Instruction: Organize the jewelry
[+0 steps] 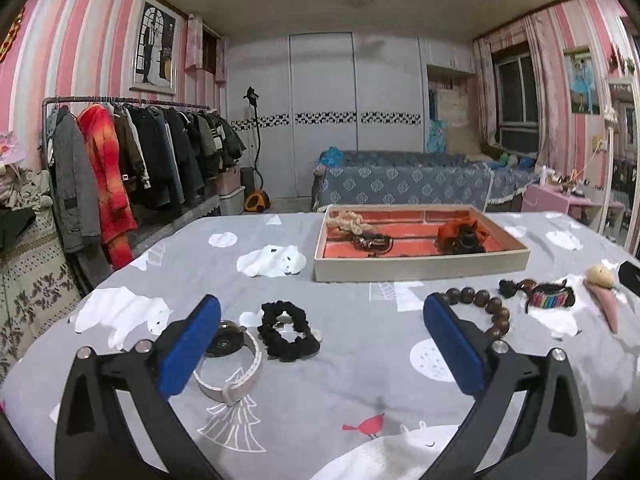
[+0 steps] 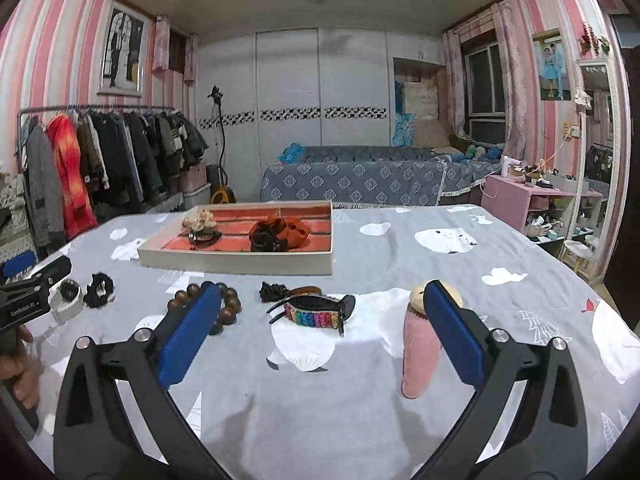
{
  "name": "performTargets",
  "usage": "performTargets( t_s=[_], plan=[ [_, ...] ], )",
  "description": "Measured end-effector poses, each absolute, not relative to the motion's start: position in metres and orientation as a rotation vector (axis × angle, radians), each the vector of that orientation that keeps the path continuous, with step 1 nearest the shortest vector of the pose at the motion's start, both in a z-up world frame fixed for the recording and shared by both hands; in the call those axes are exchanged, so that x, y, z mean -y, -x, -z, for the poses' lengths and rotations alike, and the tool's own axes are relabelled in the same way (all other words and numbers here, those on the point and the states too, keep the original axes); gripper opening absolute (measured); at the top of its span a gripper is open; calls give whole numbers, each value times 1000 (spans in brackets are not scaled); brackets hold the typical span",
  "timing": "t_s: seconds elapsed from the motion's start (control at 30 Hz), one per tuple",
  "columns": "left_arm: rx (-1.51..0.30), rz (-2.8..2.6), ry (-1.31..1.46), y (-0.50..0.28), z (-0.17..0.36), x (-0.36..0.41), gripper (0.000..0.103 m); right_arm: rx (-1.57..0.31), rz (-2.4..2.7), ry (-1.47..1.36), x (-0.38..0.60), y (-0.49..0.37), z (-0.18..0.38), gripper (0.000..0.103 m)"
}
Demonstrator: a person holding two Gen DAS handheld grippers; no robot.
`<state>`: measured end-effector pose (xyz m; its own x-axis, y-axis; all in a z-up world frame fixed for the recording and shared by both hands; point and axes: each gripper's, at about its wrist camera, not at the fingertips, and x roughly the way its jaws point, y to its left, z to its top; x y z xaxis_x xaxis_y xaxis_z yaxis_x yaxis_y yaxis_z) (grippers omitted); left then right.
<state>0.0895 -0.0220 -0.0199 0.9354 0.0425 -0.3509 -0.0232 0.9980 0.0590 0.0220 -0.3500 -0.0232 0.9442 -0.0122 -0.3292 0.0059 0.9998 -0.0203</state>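
Note:
A shallow tray [image 1: 420, 267] with an orange lining [image 2: 236, 258] sits on the bed and holds a cream flower piece, a dark bracelet and an orange scrunchie [image 2: 296, 230]. In front of it lie a white watch [image 1: 236, 376], a black scrunchie [image 1: 289, 330], a brown bead bracelet [image 1: 486, 306], a rainbow-striped hair claw [image 2: 316, 312] and a pink ice-cream-shaped clip [image 2: 418, 350]. My left gripper [image 1: 320, 344] is open, with the watch beside its left finger. My right gripper [image 2: 320, 340] is open too, and nothing lies between its pads.
The grey bedsheet [image 1: 340, 392] with white bears covers the bed. A clothes rack [image 1: 132, 152] stands at the left, a blue sofa [image 2: 360, 180] behind, a pink side table [image 2: 516, 196] at the right. A hand [image 2: 16, 364] holds the left gripper at the left edge.

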Motion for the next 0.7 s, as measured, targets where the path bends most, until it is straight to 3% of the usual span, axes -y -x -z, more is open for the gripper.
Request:
performTargets(
  t_s=[0.7],
  plan=[
    [-371, -39, -66, -80, 23, 25, 99, -325, 31, 31, 346, -17, 26, 99]
  ],
)
